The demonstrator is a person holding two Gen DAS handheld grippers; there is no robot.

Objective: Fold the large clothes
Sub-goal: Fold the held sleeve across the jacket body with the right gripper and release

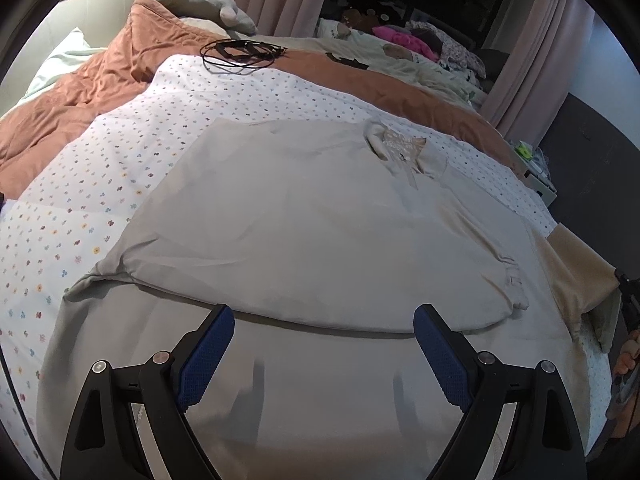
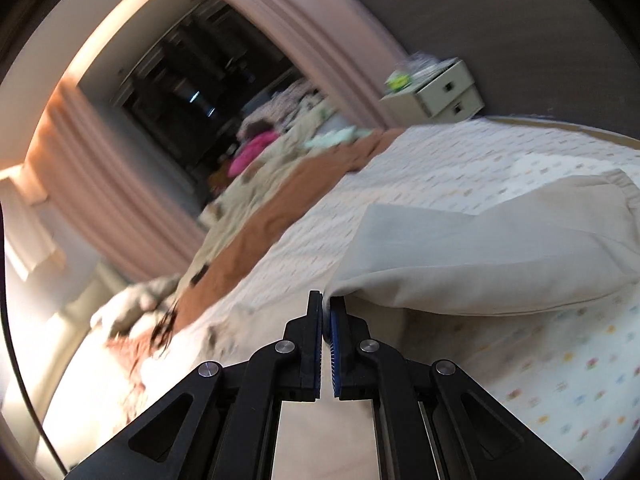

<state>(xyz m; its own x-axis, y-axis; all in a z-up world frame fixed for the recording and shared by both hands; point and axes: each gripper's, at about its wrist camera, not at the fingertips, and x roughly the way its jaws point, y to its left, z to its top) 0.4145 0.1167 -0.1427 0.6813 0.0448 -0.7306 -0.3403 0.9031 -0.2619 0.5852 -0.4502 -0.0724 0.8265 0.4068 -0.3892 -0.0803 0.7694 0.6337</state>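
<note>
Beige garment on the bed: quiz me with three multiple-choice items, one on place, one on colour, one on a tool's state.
1. The beige garment lies on: A) the flower-dotted quilt B) the floor C) the nightstand.
2. The blanket beyond the quilt is: A) blue B) orange-brown C) black.
3. The right tool is: A) wide open B) shut on a cable C) shut on the garment's edge.

1 A: the quilt shows on both sides of the garment.
2 B: the left wrist view shows its colour plainly.
3 C: the pads meet with the fabric corner pinched between them.
</note>
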